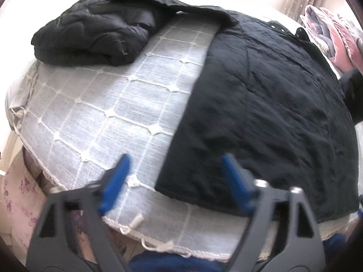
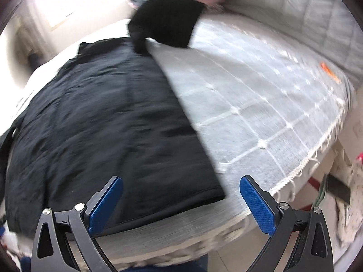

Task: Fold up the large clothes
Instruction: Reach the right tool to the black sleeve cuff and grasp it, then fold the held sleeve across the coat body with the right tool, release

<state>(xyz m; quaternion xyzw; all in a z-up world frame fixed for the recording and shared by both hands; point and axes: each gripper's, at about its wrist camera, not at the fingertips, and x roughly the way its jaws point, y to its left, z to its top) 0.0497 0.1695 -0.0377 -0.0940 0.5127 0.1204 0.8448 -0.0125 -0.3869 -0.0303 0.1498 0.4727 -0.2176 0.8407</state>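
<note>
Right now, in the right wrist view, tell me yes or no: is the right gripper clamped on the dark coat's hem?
No. The right gripper stands open above the dark coat, with its blue pads clear of the cloth.

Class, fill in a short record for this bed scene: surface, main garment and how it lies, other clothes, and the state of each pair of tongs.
surface: bed with a white grid-patterned bedspread
main garment: large dark jacket spread flat, its hem at the near edge of the bed
other clothes: folded dark puffer jacket at the far left of the bed; black garment beyond the jacket's far corner
far side: pink patterned bedding
left tongs: open, empty, over the jacket's near left corner
right tongs: open, empty, over its near right corner
</note>
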